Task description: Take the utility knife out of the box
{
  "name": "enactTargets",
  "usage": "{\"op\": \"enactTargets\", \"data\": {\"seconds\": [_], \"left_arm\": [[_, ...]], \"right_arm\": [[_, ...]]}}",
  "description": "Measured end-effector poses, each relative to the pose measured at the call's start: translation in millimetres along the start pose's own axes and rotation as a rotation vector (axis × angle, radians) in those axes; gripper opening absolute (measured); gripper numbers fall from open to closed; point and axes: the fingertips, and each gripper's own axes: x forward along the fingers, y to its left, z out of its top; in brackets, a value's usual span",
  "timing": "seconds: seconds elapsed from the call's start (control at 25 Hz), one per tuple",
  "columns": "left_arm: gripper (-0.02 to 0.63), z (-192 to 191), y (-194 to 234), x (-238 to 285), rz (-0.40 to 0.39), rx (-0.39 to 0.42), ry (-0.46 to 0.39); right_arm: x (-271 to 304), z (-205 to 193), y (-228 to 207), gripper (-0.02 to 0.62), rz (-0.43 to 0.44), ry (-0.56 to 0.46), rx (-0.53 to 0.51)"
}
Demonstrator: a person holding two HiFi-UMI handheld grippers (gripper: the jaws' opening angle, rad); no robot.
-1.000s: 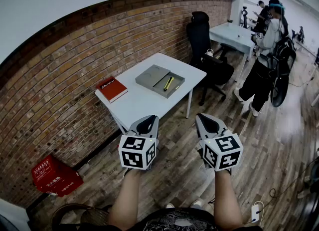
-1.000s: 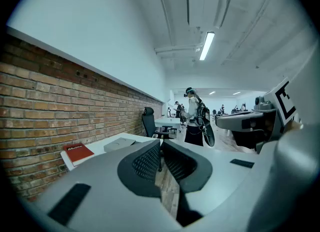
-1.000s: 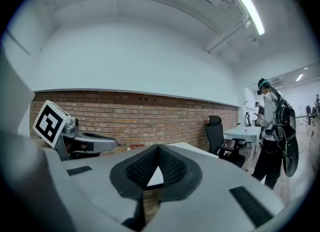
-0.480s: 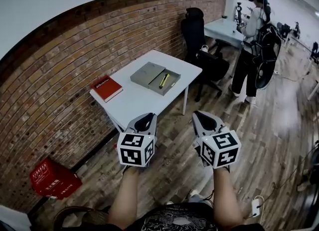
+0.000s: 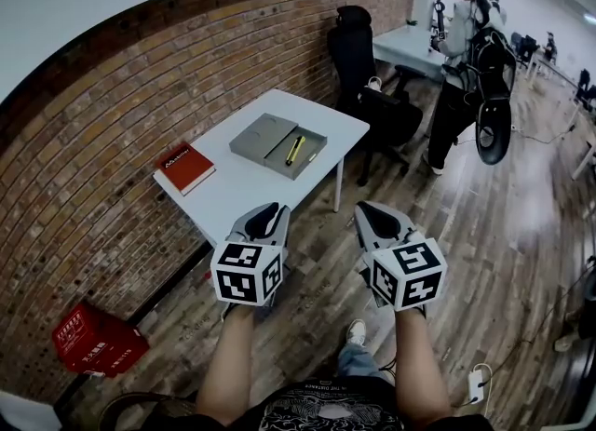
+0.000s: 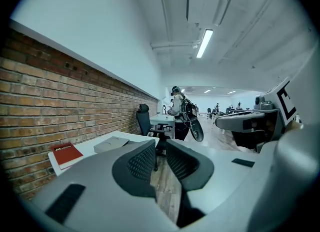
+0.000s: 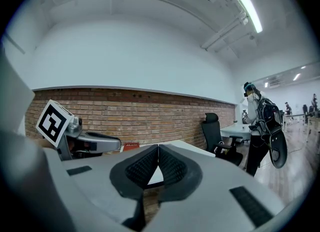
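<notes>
A grey box (image 5: pixel 314 152) lies open on the white table (image 5: pixel 244 194), its lid (image 5: pixel 258 135) flat beside it. The yellow utility knife (image 5: pixel 294 149) rests inside the box. My left gripper (image 5: pixel 264 218) hovers off the table's near edge, well short of the box. Its jaws are opening, a narrow gap shows in the left gripper view (image 6: pixel 160 148), and nothing is between them. My right gripper (image 5: pixel 372 215) hangs over the wooden floor beside it, shut and empty, with its pads (image 7: pixel 150 162) meeting at the tips.
A red book (image 5: pixel 184 168) lies at the table's left end. On the floor by the brick wall stands a red crate (image 5: pixel 93 341). A black office chair (image 5: pixel 358 57) and a standing person (image 5: pixel 461 57) are beyond the table, near a second desk.
Both grippers have come forward and a little lower, towards the table. The table sits further left in the head view, and the person at the back has shifted left.
</notes>
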Motion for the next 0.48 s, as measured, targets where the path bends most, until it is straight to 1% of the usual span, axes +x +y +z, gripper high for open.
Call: {"op": "enactTargets", "data": {"seconds": [0.12,0.48], "left_arm": [[0.095,1.1,4.5,19.7,0.007,0.001,0.007],[0.112,11.1,15.2,103.0,0.036,0.008,0.043]], "right_arm": [[15.0,-1.6,-13.9,0.020,0.010,0.001,0.007],[75.2,5.5,-77.5,0.020,0.056,-0.001,0.024]]}}
